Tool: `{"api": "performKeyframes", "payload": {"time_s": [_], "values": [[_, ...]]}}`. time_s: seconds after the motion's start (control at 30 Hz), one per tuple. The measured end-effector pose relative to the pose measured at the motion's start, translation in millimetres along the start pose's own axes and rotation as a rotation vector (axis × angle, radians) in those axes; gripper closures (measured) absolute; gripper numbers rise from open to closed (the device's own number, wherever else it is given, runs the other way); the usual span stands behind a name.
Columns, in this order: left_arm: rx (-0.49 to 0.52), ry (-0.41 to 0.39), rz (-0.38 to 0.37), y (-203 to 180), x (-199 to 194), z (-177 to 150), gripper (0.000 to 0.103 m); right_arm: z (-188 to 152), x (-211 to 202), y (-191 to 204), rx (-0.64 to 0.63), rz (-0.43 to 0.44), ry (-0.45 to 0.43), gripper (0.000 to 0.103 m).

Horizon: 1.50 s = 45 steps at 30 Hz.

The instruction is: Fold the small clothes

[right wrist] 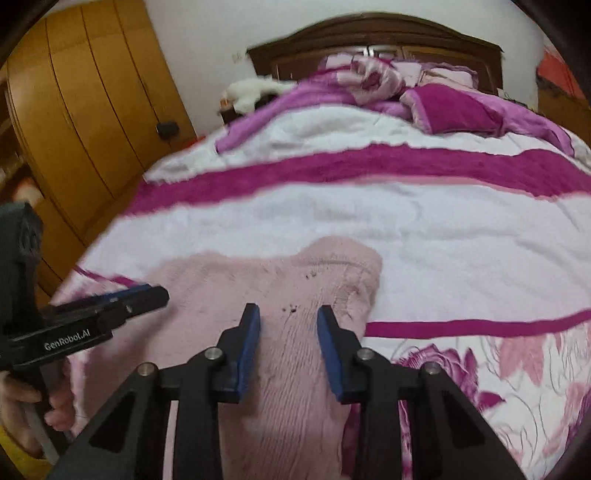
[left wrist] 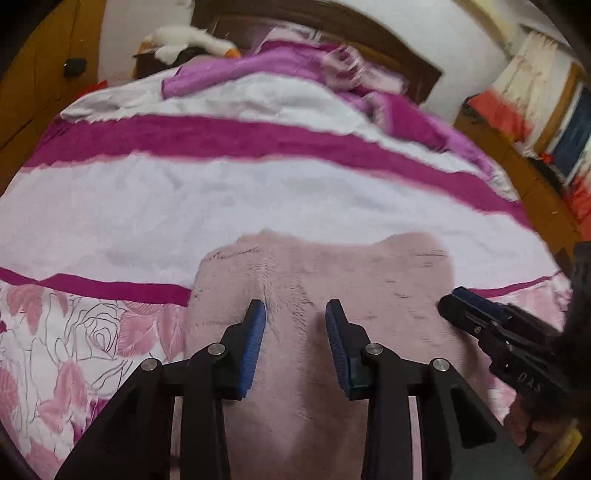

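Note:
A pale pink knitted garment (left wrist: 325, 280) lies flat on the bed, near its front edge; it also shows in the right wrist view (right wrist: 266, 288). My left gripper (left wrist: 295, 314) is open and empty, hovering over the garment's left half. My right gripper (right wrist: 288, 317) is open and empty over the garment's right half. The right gripper shows in the left wrist view (left wrist: 458, 299) at the garment's right side. The left gripper shows in the right wrist view (right wrist: 147, 291) at the garment's left side.
The bed cover (left wrist: 184, 206) is white with magenta stripes and a rose print at the front. Purple bedding (right wrist: 461, 107) and a white plush toy (left wrist: 184, 38) lie by the wooden headboard (right wrist: 369, 33). A wooden wardrobe (right wrist: 85, 110) stands left, shelves (left wrist: 546, 122) right.

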<state>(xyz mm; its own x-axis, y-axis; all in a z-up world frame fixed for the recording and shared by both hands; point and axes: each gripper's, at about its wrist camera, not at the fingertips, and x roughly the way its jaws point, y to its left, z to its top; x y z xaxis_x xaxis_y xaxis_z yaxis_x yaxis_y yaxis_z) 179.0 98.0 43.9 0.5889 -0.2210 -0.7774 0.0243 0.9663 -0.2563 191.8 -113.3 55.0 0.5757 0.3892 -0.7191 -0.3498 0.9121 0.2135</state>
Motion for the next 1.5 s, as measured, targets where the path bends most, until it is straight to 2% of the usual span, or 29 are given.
{"api": "performKeyframes", "payload": {"time_s": [0.07, 0.13, 0.3, 0.37, 0.43, 0.63, 1.0, 1.13, 1.23, 1.3, 1.5], "values": [[0.003, -0.002, 0.017, 4.5, 8.7, -0.8, 0.091, -2.8, 19.3, 1.6, -0.028, -0.050, 0.041, 0.069], [0.007, -0.013, 0.019, 5.3, 7.5, -0.5, 0.091, -3.6, 28.2, 1.0, -0.033, -0.076, 0.030, 0.065], [0.004, -0.007, 0.025, 4.3, -0.1, -2.0, 0.091, -2.5, 21.3, -9.1, 0.032, -0.050, 0.022, 0.050], [0.005, -0.009, 0.041, 4.0, -6.9, -3.0, 0.091, -3.2, 13.4, -13.9, 0.057, -0.045, 0.005, 0.036], [0.003, -0.007, 0.051, 3.7, -13.4, -4.4, 0.091, -6.0, 1.2, -19.6, 0.093, -0.032, -0.019, 0.031], [-0.010, -0.013, 0.046, 9.7, -36.5, -13.0, 0.091, -16.6, -23.2, -24.9, 0.124, 0.008, -0.024, 0.023], [-0.062, -0.002, 0.008, 25.3, -69.6, -41.6, 0.073, -46.6, -44.3, -20.0, 0.143, 0.066, 0.024, 0.017], [-0.099, 0.008, -0.031, 31.4, -68.2, -51.5, 0.070, -57.9, -41.4, -21.4, 0.159, 0.063, 0.043, 0.013], [-0.095, 0.033, -0.021, 31.3, -60.5, -57.2, 0.069, -60.9, -37.6, -24.8, 0.183, 0.068, 0.045, 0.010], [-0.100, 0.022, -0.034, 31.8, -58.2, -60.2, 0.067, -62.3, -35.8, -25.9, 0.195, 0.075, 0.045, 0.009], [-0.147, 0.016, -0.081, 39.9, -47.8, -67.7, 0.055, -66.3, -32.2, -29.8, 0.243, 0.113, 0.064, 0.008]]}}
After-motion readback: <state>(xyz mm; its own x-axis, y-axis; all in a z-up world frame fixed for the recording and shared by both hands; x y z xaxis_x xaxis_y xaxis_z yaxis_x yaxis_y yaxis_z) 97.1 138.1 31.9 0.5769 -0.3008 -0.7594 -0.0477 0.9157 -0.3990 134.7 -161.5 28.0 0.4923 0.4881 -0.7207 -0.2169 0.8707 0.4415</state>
